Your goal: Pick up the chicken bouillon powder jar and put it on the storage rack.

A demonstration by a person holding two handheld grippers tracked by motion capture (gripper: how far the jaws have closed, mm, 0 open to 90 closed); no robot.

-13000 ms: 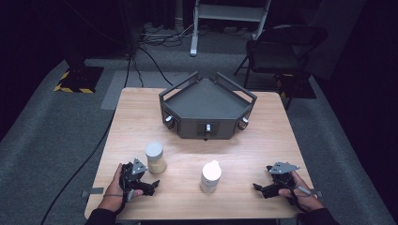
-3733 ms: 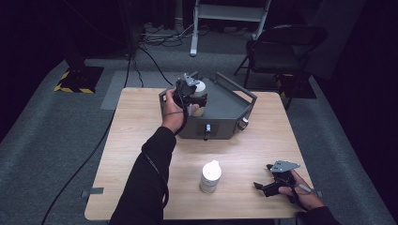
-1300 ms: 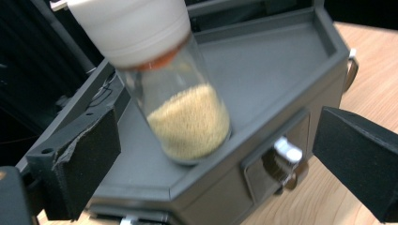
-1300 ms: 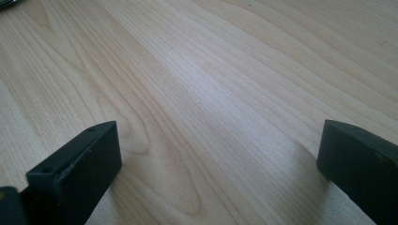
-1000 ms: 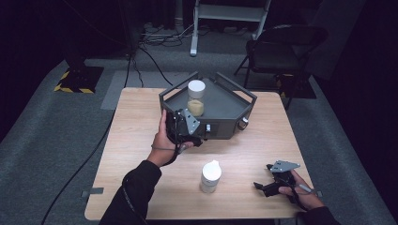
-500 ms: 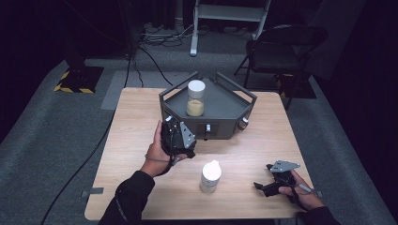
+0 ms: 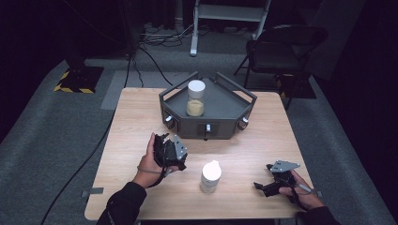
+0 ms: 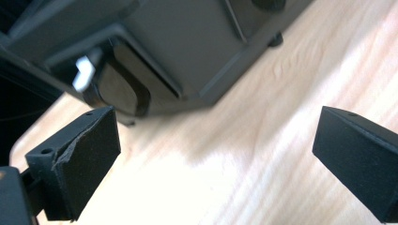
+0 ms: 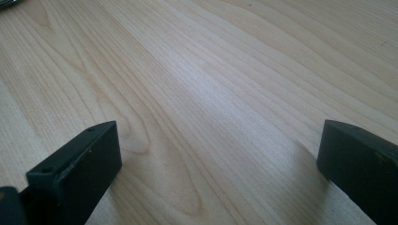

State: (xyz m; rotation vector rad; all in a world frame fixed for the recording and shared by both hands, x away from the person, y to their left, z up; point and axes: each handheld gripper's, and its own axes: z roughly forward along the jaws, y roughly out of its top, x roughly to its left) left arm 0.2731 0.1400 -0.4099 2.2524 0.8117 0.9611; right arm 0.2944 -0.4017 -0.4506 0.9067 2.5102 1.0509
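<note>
A clear jar (image 7: 195, 98) with a white lid and tan contents stands upright in the dark grey tray (image 7: 220, 101) at the back of the table. A white jar (image 7: 210, 176) stands on the wood near the front, between the two hands. My left gripper (image 7: 163, 140) hovers open just in front of the tray's left corner (image 8: 141, 79), with nothing between its jaws. My right gripper (image 7: 261, 186) rests open on the table at the front right, its jaws wide over bare wood (image 9: 211, 117).
The wooden table (image 7: 141, 112) has free room left and right of the tray. Behind it stand a black chair (image 7: 286, 42) and a white stand (image 7: 225, 14). Cables (image 7: 141, 51) run over the grey floor at the left.
My left gripper has drawn back from the tray toward the table's front and a little left, with nothing held. The jar stays in the tray. The right gripper has not moved.
</note>
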